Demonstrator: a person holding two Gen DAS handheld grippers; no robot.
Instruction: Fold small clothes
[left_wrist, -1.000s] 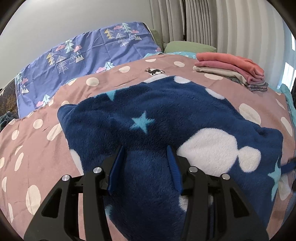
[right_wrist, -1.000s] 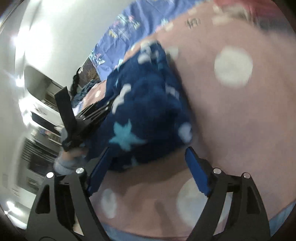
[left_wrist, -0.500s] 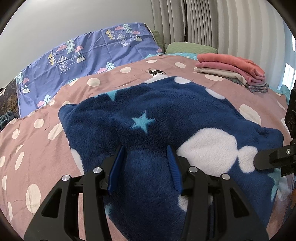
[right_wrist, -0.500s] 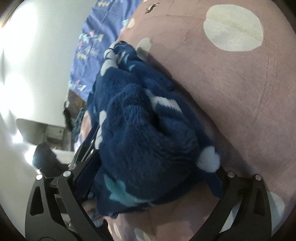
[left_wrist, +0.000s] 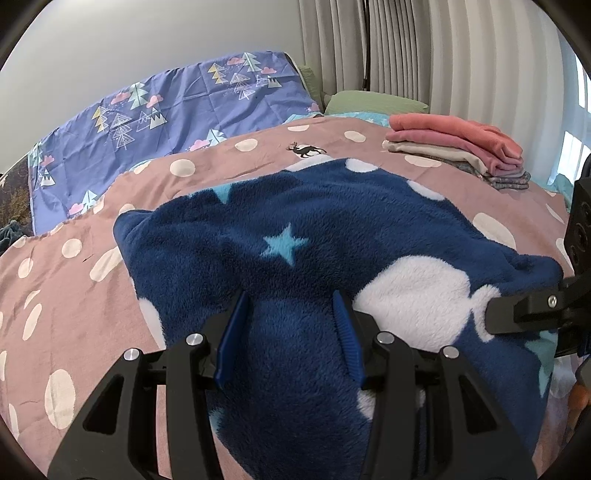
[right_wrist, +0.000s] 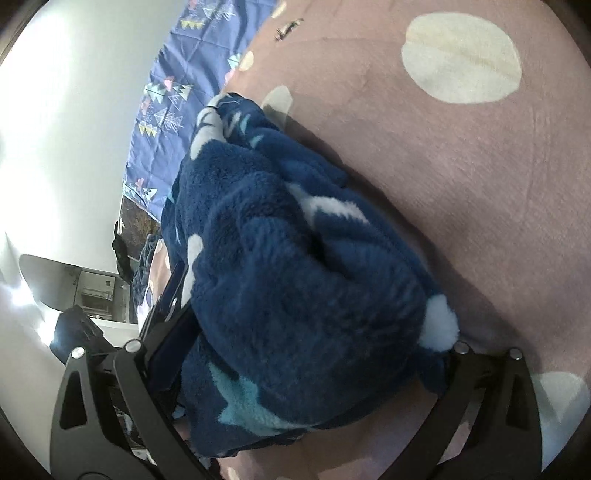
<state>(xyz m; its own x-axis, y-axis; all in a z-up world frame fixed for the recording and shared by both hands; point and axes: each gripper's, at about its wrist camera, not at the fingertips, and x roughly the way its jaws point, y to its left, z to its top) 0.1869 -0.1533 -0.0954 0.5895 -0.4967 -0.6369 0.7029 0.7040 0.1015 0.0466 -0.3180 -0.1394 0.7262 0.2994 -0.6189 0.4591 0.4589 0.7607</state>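
Note:
A navy fleece garment (left_wrist: 332, 229) with light blue stars and white blobs lies spread on the pink dotted bedcover (left_wrist: 74, 295). My left gripper (left_wrist: 290, 306) is shut on a raised fold of it at the near edge, with fleece bulging between the blue pads. In the right wrist view the garment's bunched right corner (right_wrist: 295, 258) fills the gap of my right gripper (right_wrist: 306, 332), whose jaws stand wide open around it. One right pad is hidden behind the fleece. A black finger (left_wrist: 524, 314) of the right gripper shows at the right edge of the left wrist view.
A stack of folded clothes (left_wrist: 461, 147), pink on top, sits at the far right of the bed. Behind are a purple sheet with tree prints (left_wrist: 166, 110), a green pillow (left_wrist: 373, 101) and grey curtains (left_wrist: 443, 48).
The right gripper has rolled and come in on the garment's right corner, its jaws widening around the fleece. It now shows at the right edge of the left view. The left gripper has stayed put.

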